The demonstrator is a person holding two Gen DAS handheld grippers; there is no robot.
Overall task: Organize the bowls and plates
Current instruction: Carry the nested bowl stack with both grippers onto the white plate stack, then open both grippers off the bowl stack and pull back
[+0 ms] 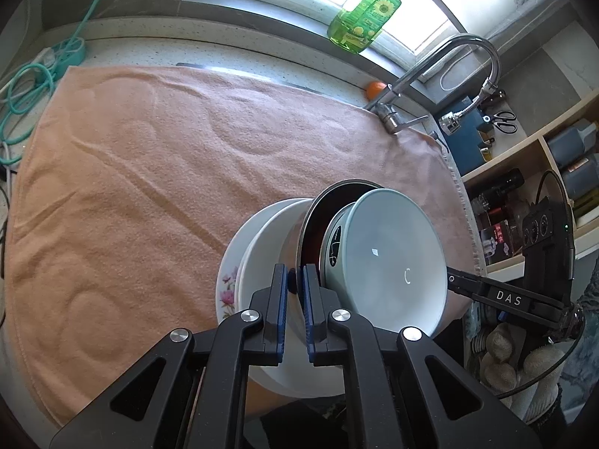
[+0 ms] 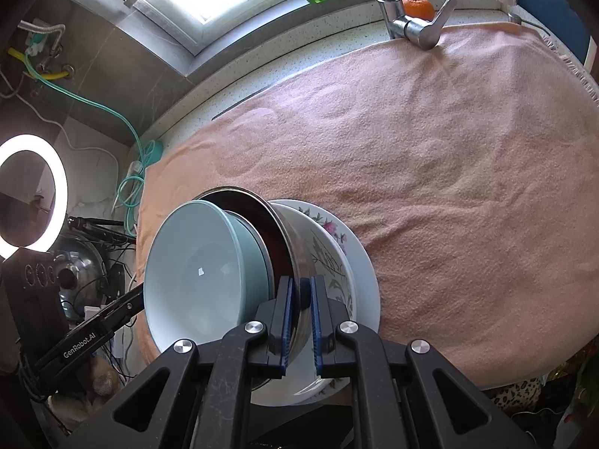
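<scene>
Left wrist view: the left gripper [image 1: 295, 278] is clamped on the steel bowl [image 1: 318, 205] rim, nested stack (pale bowl [image 1: 397, 254] innermost) over the towel [image 1: 149, 172]; right wrist view: the right gripper [image 2: 300, 297] pinches the same rim, apparently sharing the load.

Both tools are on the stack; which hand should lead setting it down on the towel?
Left, probably. The left tool, shut on the steel bowl, has broad bare towel beside it; the faucet stands nearer the right tool.
</scene>
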